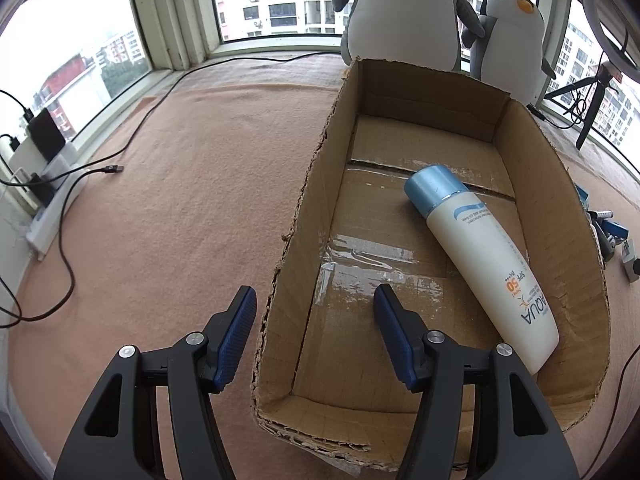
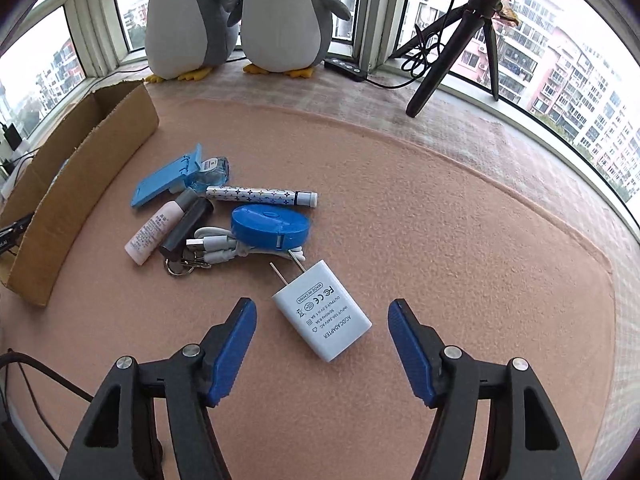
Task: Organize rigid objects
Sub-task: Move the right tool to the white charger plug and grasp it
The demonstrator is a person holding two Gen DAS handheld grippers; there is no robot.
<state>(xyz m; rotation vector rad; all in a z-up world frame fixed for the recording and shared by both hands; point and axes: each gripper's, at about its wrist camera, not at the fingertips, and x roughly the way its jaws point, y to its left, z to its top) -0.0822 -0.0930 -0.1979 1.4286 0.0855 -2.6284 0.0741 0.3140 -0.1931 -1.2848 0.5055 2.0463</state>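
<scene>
A sunscreen bottle (image 1: 482,256) is seen lying in the cardboard box (image 1: 304,208). The left tongs (image 1: 314,312) are held open over the box wall. The right tongs (image 2: 322,322) are spread open around a white AC adapter (image 2: 322,311).

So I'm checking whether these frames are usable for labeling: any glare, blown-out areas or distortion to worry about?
Left wrist view: windows blown out, glare on the clear tape in the cardboard box, sunscreen bottle sharp. Right wrist view: soft even light, faint shadows, adapter print readable. Both: heavy fisheye bending at the edges, dark corner vignette.
</scene>
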